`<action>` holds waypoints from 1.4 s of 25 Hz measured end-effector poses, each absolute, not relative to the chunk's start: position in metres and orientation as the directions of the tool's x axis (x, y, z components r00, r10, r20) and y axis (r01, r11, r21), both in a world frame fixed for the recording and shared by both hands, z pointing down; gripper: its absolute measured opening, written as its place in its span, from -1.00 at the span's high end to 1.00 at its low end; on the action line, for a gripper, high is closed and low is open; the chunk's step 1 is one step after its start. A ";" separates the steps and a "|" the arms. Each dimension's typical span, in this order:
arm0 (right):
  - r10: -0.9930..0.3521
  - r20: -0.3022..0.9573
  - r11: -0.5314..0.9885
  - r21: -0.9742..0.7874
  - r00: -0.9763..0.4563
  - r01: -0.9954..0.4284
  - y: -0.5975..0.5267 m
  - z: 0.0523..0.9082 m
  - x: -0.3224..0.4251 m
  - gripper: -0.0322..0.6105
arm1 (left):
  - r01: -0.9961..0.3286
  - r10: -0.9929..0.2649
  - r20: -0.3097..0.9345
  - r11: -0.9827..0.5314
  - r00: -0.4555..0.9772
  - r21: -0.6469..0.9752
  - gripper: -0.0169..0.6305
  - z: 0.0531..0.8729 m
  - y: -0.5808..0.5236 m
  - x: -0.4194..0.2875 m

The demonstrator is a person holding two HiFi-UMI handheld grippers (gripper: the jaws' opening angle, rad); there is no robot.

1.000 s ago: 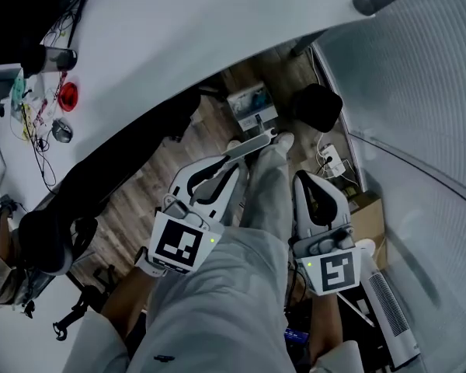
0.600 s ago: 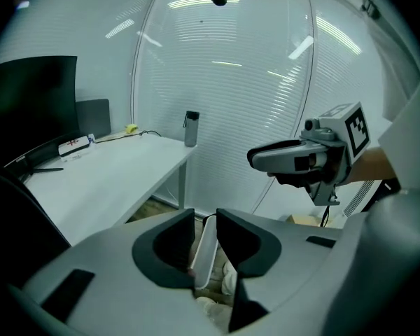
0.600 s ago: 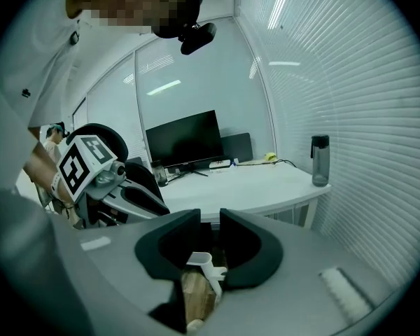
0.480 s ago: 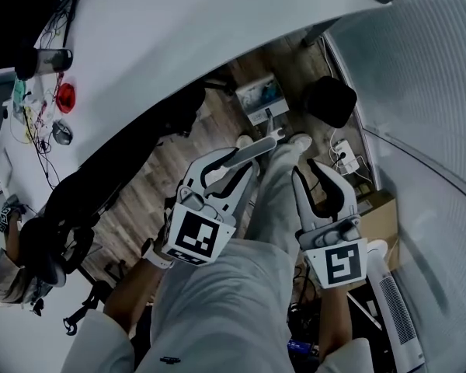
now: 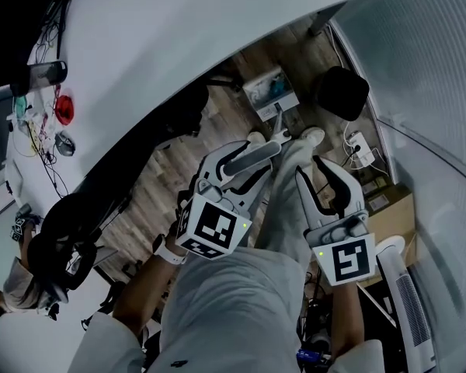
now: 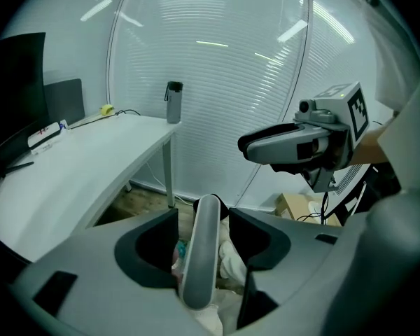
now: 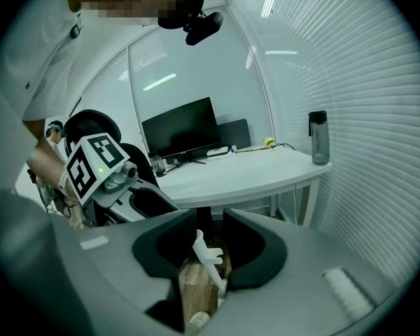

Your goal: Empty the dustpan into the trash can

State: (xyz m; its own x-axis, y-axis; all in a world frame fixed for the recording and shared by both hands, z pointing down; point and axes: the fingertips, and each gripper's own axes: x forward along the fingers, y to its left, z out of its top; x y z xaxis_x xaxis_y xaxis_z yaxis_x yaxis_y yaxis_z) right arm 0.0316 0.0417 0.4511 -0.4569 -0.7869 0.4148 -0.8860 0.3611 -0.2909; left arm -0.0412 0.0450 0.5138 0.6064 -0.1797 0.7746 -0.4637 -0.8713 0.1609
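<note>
Floor [image 5: 159, 189], black bin [image 5: 342, 92]; left claw [image 6: 203, 219] opening round grey handle [image 6: 199, 264], right claw [image 7: 210, 219] round stick [image 7: 196, 285].

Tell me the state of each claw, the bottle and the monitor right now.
Left claw: open, just been opening, grey handle loose between.
Right claw: open, just been opening, wooden handle between.
Bottle: upright on the desk, lid on.
Monitor: screen dark.
</note>
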 end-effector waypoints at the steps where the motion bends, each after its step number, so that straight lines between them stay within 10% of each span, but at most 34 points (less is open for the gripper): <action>1: -0.785 0.415 0.362 -0.293 -0.459 -0.885 0.041 0.455 0.032 0.50 | -0.459 -0.172 0.781 -0.874 0.600 0.160 0.29 0.519 0.045 -0.041; 35: -0.631 0.534 0.582 -0.155 -0.563 -0.798 0.061 0.562 0.010 0.40 | -0.403 -0.075 0.821 -0.894 0.566 0.196 0.53 0.549 0.059 -0.031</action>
